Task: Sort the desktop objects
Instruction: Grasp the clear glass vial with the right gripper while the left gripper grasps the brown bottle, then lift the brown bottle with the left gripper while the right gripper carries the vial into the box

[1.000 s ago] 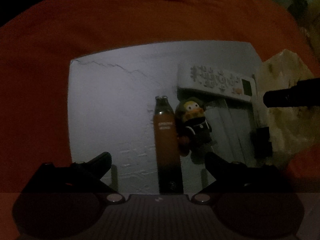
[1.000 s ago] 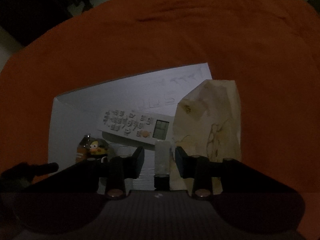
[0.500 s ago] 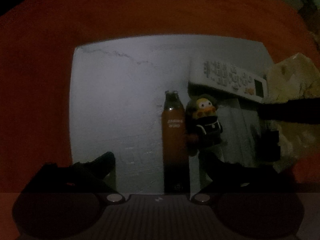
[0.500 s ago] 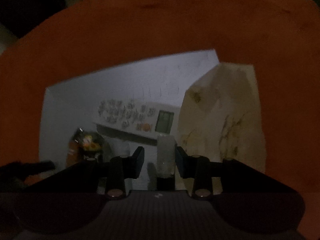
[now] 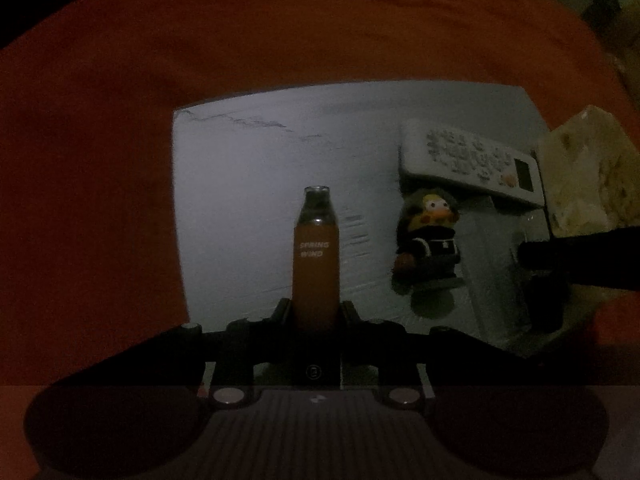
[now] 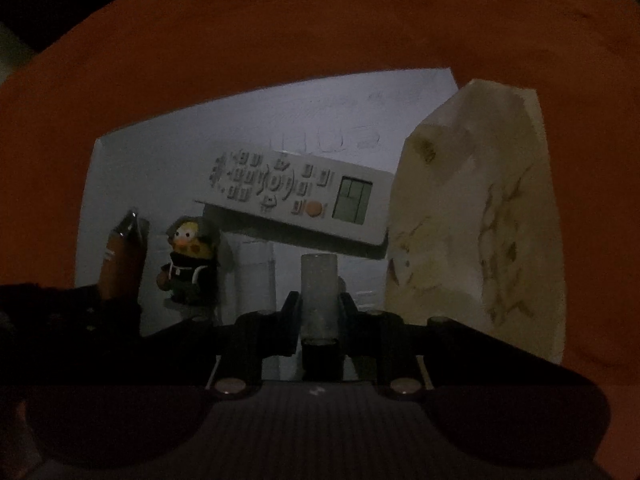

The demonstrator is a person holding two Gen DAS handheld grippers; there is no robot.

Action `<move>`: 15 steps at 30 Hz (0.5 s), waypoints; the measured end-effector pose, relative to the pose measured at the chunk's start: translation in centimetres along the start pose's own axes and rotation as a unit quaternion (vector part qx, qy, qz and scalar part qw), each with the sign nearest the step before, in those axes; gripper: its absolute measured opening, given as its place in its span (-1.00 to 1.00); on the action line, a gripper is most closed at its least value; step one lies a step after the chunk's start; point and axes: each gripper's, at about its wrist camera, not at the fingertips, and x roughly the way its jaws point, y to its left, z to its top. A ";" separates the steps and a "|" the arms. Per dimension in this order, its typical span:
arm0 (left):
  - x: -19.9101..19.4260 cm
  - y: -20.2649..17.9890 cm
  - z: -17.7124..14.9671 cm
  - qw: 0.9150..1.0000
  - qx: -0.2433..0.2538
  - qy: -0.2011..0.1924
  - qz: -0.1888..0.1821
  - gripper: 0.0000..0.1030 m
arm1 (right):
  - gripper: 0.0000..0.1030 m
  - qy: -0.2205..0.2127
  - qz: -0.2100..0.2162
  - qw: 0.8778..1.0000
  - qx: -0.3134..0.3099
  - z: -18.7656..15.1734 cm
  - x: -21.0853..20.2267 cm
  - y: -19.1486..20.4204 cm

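Note:
An orange stick-shaped device [image 5: 316, 264] with a dark clear tip lies on a white sheet [image 5: 248, 200]. My left gripper [image 5: 315, 308] is closing, and its pads press both sides of the stick's lower half. In the right wrist view, a frosted white tube with a black base [image 6: 319, 280] sits between the fingers of my right gripper [image 6: 319, 300]. That gripper is closing too, and its pads touch the tube. The orange stick [image 6: 120, 260] shows at the left there. A small hooded duck figurine [image 5: 430, 240] stands beside the stick. A white remote control [image 6: 296, 192] lies behind it.
A beige patterned packet [image 6: 472, 208] stands at the sheet's right edge, close to the remote. Orange cloth [image 5: 280, 32] covers the surface all around the sheet. A finger of the right gripper [image 5: 580, 256] crosses the right side of the left wrist view.
The left jaws went from wide apart to tight on the orange stick, after sliding left to centre it. The right jaws narrowed onto the frosted tube as the gripper came lower.

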 end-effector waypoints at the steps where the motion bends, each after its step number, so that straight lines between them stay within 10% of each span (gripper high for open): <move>1: 0.1 -0.3 0.0 1.000 0.003 0.000 0.003 -0.59 | -0.56 0.003 -0.002 1.000 0.001 -0.1 0.1 -0.1; 8: 0.8 -2.7 -0.5 0.999 0.031 -0.012 0.032 -0.20 | -0.51 0.007 -0.009 1.000 0.004 -0.2 0.5 -0.3; 15: -0.3 -3.1 -0.7 0.999 0.033 -0.017 0.029 -0.59 | -0.58 0.000 -0.032 0.999 -0.027 -0.7 0.5 1.1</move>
